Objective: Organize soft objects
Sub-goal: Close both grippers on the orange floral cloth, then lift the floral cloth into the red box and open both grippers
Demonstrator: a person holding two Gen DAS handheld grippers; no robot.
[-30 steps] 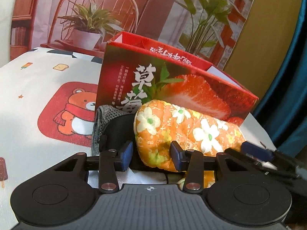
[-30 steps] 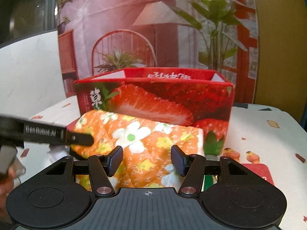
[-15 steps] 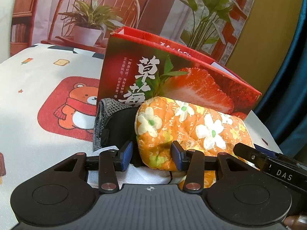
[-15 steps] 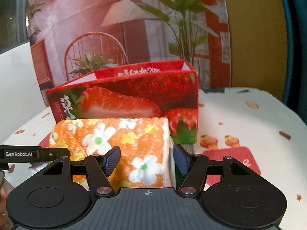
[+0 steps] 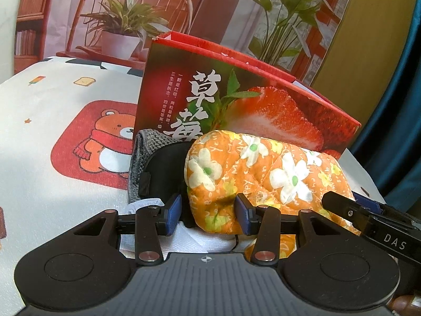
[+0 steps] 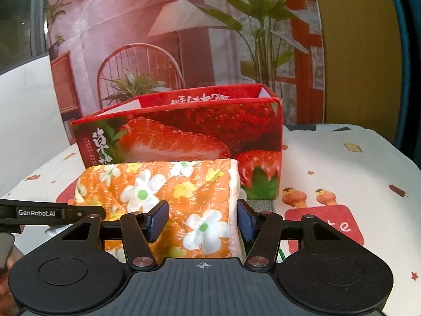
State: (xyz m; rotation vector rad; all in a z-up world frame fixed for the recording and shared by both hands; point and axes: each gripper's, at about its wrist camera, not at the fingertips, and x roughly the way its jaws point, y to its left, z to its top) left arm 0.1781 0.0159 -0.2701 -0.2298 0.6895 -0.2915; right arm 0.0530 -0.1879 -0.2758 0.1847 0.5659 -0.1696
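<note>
An orange floral quilted cloth [image 5: 265, 179] lies folded on the table, in front of a red strawberry box [image 5: 236, 100] that is open at the top. My left gripper [image 5: 208, 214] straddles the cloth's left end. Its right pad dents the cloth, while a dark gap separates its left pad from it. My right gripper [image 6: 201, 220] is at the right end of the cloth [image 6: 184, 197], jaws closing. One pad sits on the floral top and the other touches the white edge. Its fingers [image 5: 368, 223] also show in the left wrist view.
A grey knitted piece [image 5: 142, 152], a black soft item [image 5: 163, 168] and a white cloth [image 5: 200, 239] lie beside and under the orange cloth's left end. The tablecloth [image 5: 52, 110] has cartoon prints. A printed backdrop stands behind the box and a teal curtain [image 5: 394, 131] hangs at right.
My right gripper has slid to the cloth's right end and its pads have come in against it. Its fingers now reach further into the left wrist view. The left gripper has stayed put.
</note>
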